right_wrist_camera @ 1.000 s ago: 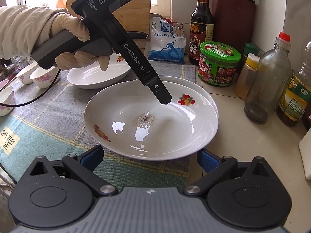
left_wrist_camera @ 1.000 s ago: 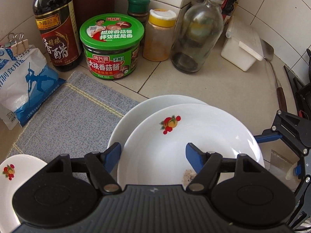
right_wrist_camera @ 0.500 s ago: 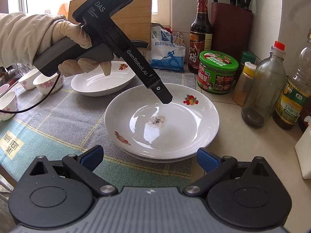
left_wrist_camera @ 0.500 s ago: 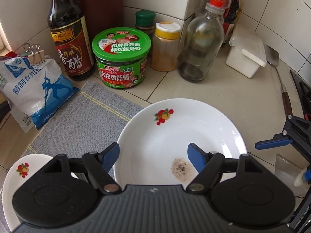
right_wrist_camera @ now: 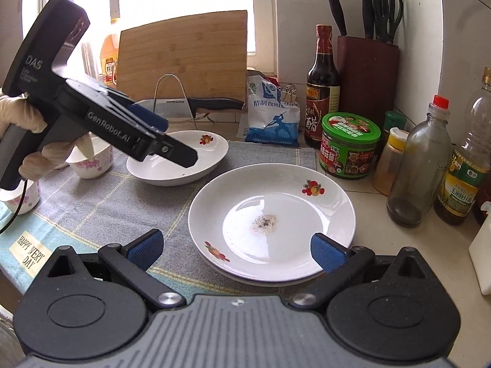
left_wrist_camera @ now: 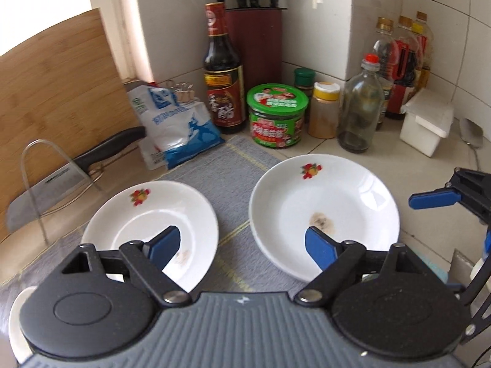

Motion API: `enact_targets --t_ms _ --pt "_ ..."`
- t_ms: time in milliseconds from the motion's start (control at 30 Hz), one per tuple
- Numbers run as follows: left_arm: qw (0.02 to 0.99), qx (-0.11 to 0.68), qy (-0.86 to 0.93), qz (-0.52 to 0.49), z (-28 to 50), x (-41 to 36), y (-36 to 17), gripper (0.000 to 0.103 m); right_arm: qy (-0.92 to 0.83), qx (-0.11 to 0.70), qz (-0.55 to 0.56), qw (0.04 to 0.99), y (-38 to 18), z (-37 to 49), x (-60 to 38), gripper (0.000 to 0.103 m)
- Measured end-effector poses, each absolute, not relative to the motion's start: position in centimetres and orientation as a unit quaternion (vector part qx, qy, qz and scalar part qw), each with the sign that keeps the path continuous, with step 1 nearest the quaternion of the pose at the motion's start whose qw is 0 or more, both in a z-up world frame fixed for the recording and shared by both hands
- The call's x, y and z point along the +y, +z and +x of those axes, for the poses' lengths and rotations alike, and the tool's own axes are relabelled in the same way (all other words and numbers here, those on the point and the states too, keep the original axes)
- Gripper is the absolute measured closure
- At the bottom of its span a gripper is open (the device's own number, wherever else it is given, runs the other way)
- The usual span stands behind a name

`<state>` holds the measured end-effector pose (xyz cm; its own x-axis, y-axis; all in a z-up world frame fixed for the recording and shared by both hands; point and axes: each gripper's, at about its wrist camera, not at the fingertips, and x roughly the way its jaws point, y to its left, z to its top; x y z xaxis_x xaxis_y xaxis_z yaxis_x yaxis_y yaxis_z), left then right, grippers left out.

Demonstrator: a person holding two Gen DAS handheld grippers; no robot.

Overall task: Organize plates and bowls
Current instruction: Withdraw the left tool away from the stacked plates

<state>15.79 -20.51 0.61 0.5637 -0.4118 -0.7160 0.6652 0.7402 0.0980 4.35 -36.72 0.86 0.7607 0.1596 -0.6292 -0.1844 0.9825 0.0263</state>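
The left tool [right_wrist_camera: 167, 145] hangs over the near side of the deep plate [right_wrist_camera: 181, 165], its jaws opening with nothing between them; from its own camera the blue pads [left_wrist_camera: 164, 245] stand apart above that plate's inner slope, none touching the rim. That is the relation the next move seems to turn on: the deep plate lies directly ahead of and below the left tool, on the grey cloth [right_wrist_camera: 147, 196], with its fruit print on the far rim, and it is round, so no long axis governs the approach, only which part of the rim is nearest. The left tool is pitched steeply downward from a gloved hand [right_wrist_camera: 27, 141] raised at the left edge, well placed to drop onto the near rim. The right tool [right_wrist_camera: 236, 251] is likewise released and empty, its pads straddling the near edge of the stacked plates [right_wrist_camera: 307, 202], which sit just beside the deep plate, half on the cloth and half on the tiled bench [right_wrist_camera: 399, 245]. A second rim shows under the top plate, which carries a small patch of residue in its middle. So the left hand is the nearer one to the deep plate, and the right to the stack. My judgement is that the deep plate is the next piece to join the stack. Small flowered bowls [right_wrist_camera: 92, 159] wait further left, partly hidden behind the hand.
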Motion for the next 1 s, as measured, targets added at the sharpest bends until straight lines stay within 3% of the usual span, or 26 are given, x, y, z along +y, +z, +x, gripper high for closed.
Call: enact_targets --t_ms 333,800,1000 --pt "0.887 0.403 -0.178 0.138 15.3 -14.0 -4.5 0.011 0.124 0.357 -0.019 0.926 -0.3 5.8 -33.8 0.0" --pt "0.888 0.407 -0.191 0.1 19.4 -13.1 -8.1 0.011 0.096 0.388 -0.046 0.915 -0.4 8.2 -31.3 0.0" --pt "0.89 0.4 -0.195 0.096 20.8 -13.0 -8.5 0.001 0.102 0.395 -0.054 0.911 -0.2 10.4 -30.9 0.0"
